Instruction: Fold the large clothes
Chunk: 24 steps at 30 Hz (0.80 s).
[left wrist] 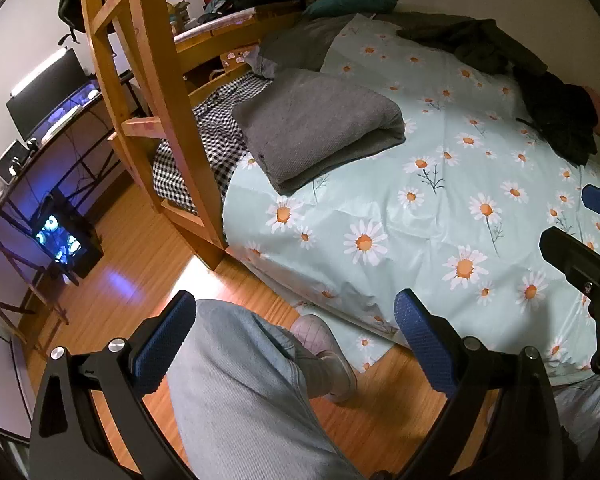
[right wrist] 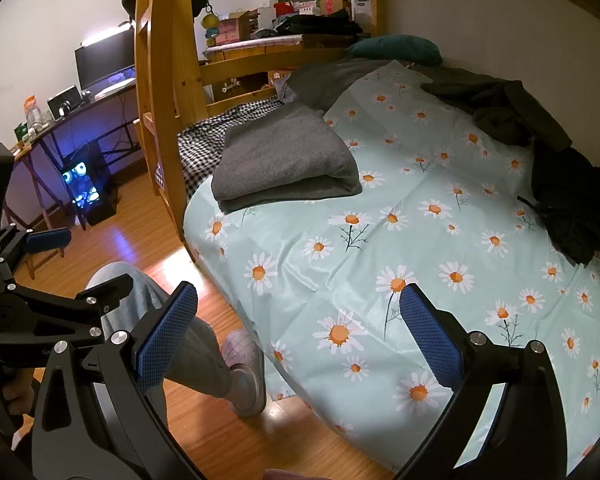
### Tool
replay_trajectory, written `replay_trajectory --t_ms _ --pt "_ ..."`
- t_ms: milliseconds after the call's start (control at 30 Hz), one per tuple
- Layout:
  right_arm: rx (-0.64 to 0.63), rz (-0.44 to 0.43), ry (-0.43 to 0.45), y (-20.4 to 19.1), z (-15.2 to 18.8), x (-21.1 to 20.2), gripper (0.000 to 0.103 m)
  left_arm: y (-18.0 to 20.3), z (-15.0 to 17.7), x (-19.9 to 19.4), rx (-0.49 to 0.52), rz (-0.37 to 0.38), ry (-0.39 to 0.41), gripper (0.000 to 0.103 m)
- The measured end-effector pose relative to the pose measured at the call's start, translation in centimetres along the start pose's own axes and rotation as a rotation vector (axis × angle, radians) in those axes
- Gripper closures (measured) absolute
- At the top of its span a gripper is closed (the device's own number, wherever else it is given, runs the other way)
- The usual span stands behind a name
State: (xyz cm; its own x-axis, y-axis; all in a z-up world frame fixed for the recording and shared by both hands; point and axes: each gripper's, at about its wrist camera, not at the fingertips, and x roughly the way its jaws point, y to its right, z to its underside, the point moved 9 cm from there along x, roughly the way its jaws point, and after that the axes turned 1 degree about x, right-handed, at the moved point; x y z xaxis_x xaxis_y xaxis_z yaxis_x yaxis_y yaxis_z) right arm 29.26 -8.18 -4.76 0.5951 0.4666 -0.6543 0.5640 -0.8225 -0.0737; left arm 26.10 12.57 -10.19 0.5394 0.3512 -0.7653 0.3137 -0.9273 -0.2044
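Observation:
A folded grey garment (left wrist: 320, 128) lies on the daisy-print bed cover (left wrist: 440, 216), near the bed's left edge; it also shows in the right wrist view (right wrist: 284, 160). Dark unfolded clothes (left wrist: 556, 120) are heaped at the far right of the bed, also in the right wrist view (right wrist: 568, 208). My left gripper (left wrist: 296, 336) is open and empty, held above the floor and my leg at the bed's near edge. My right gripper (right wrist: 300, 332) is open and empty over the near edge of the bed cover (right wrist: 380, 248); it shows at the right in the left wrist view (left wrist: 580, 232).
A wooden bunk ladder and post (left wrist: 156, 92) stand at the bed's left side. A checkered sheet (left wrist: 216, 140) lies under the cover. A teal pillow (left wrist: 348, 2) sits at the head. A desk with monitor (left wrist: 48, 92) and a lit computer case (left wrist: 60, 240) stand left. My leg and slipper (left wrist: 320, 356) are on the wood floor.

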Motion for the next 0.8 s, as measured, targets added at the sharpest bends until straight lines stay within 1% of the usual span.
replay_trajectory --t_ms 567,667,800 --pt "0.005 0.006 -0.004 0.35 -0.16 0.04 0.004 0.71 0.21 0.17 0.036 0.001 -0.011 0.006" --pt "0.007 0.008 -0.004 0.41 -0.15 0.03 0.004 0.84 0.20 0.15 0.015 0.029 -0.012 0.006" --pt "0.007 0.009 -0.005 0.42 -0.10 0.12 0.004 0.59 0.18 0.12 -0.004 0.037 -0.012 0.006"
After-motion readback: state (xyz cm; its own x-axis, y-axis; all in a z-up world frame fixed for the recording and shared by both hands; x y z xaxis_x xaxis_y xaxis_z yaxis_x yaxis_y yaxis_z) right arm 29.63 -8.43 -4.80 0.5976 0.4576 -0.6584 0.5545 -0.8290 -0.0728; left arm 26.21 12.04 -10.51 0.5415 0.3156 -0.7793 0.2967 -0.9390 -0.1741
